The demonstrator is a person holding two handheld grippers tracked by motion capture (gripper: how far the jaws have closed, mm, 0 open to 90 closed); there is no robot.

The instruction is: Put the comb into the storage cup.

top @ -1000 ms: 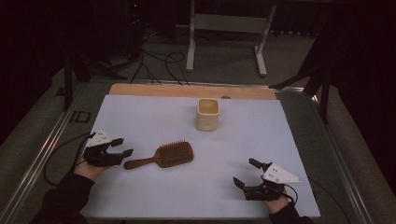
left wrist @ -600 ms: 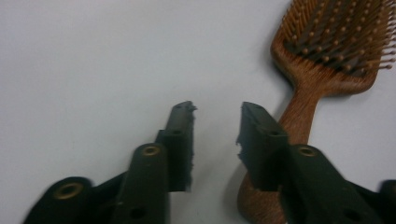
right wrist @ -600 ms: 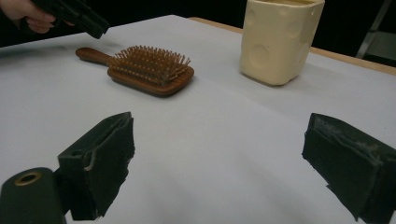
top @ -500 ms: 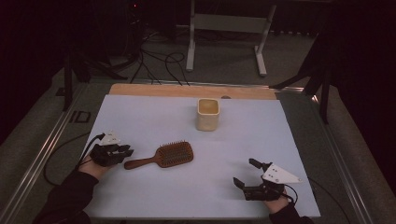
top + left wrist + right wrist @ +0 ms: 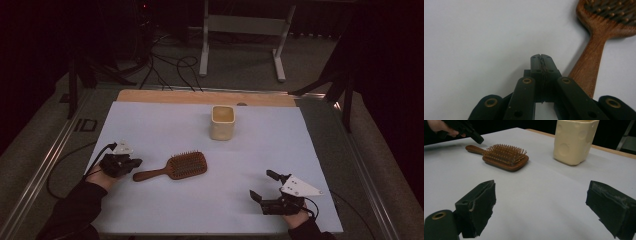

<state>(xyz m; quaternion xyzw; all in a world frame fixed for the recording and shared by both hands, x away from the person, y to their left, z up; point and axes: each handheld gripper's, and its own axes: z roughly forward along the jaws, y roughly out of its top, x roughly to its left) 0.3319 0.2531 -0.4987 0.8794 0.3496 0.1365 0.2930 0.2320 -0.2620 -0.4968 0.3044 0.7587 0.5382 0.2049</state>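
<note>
Hairbrush (image 5: 173, 168) lies bristles-up on the white tabletop (image 5: 165, 125), left of the middle and toward the near edge, its handle end aimed at the left edge. The left tool (image 5: 131, 163) sits low right beside that handle end, and its jaws are pressed flat together with nothing between them. The left gripper view confirms it: the two black jaws meet in a tight seam, and the brown wooden handle of the hairbrush (image 5: 596, 45) runs past just to the side of them, near but not clamped. Whether the jaw tips actually touch the handle, I cannot tell. The person's left hand (image 5: 107, 170) wraps the tool body, a dark sleeve coming in from the near-left corner.

Over by the near-right corner, the right tool (image 5: 263, 186) rests low over the tabletop with its jaws spread wide, holding nothing. The right gripper view shows those jaws far apart at either side, with bare white surface between them. Through that gap, farther off, the hairbrush (image 5: 502, 157) shows its bristles, and the left tool (image 5: 474, 135) pokes in at its handle end.

A cream-coloured cup (image 5: 222, 121) stands upright toward the far edge, about mid-width, well apart from both tools and clear of the hairbrush. In the right gripper view the cup (image 5: 575, 141) shows shallow round dimples on its sides.
</note>
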